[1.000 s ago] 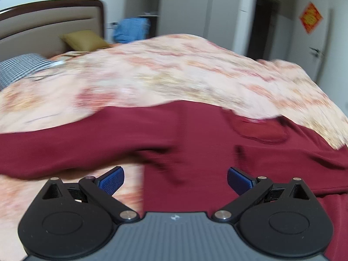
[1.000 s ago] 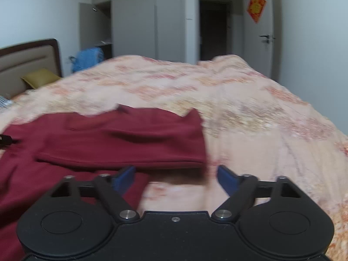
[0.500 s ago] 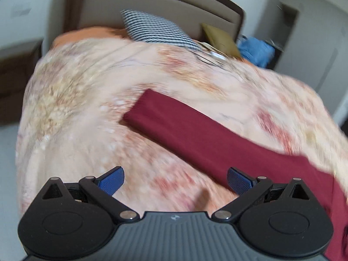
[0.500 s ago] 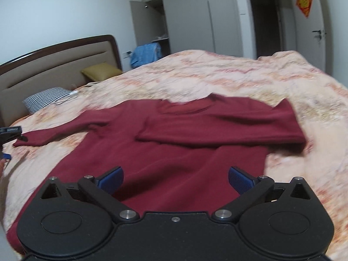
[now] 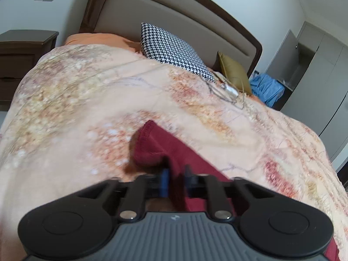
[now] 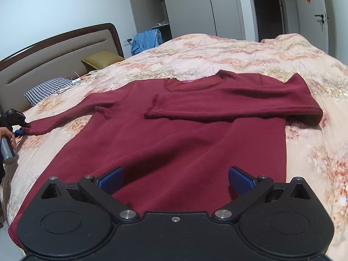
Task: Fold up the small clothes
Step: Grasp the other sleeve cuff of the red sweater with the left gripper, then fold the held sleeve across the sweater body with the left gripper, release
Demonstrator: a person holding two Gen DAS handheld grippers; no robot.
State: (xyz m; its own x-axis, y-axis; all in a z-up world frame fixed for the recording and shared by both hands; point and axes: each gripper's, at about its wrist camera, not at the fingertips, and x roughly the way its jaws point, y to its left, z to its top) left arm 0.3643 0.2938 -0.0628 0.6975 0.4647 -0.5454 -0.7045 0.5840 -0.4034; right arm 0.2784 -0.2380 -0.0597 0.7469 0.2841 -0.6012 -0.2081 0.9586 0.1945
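A dark red long-sleeved sweater (image 6: 174, 143) lies flat on the floral bedspread (image 6: 250, 54). Its right sleeve (image 6: 235, 106) is folded across the chest. Its left sleeve (image 6: 71, 117) stretches out toward the bed's left side. In the left wrist view my left gripper (image 5: 175, 179) is shut on that sleeve (image 5: 165, 150) just behind the cuff, which is lifted and bunched. The left gripper also shows in the right wrist view (image 6: 20, 129) at the sleeve's end. My right gripper (image 6: 175, 179) is open and empty above the sweater's lower body.
A houndstooth pillow (image 5: 174, 52), an olive cushion (image 5: 235, 74) and a white charger with cable (image 5: 229, 90) lie near the padded headboard (image 5: 195, 19). A dark nightstand (image 5: 24, 54) stands left of the bed. Blue clothing (image 6: 148, 40) hangs by the wardrobe.
My left gripper swung to the outstretched sleeve's end and closed on it near the cuff. My right gripper pulled back from the folded sleeve to over the sweater's hem, still open.
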